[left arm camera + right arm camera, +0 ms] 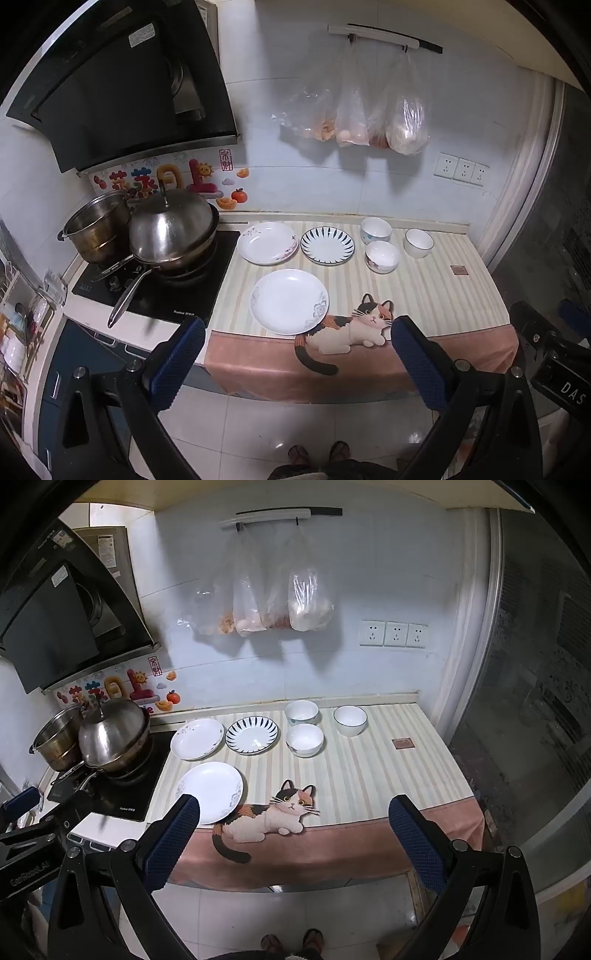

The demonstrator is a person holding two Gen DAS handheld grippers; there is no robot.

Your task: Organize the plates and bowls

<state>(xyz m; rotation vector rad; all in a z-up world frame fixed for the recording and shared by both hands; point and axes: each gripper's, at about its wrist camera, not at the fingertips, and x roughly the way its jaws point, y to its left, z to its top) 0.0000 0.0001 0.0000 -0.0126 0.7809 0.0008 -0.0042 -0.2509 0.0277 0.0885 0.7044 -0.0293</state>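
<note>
- Three plates (289,301) and three bowls (382,256) sit spread out on the table (443,295), behind the cat picture (354,325), not stacked yet.
- The left gripper (297,347) and the right gripper (293,823) are both wide open, holding nothing, back from the cat picture, likely ready to reach in.

Three plates (289,301) left on counter (443,295), three bowls (382,256) right

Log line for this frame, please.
phase: start | left gripper: open | right gripper: open | plates: three, unstacked | bowls: three, apart
</note>
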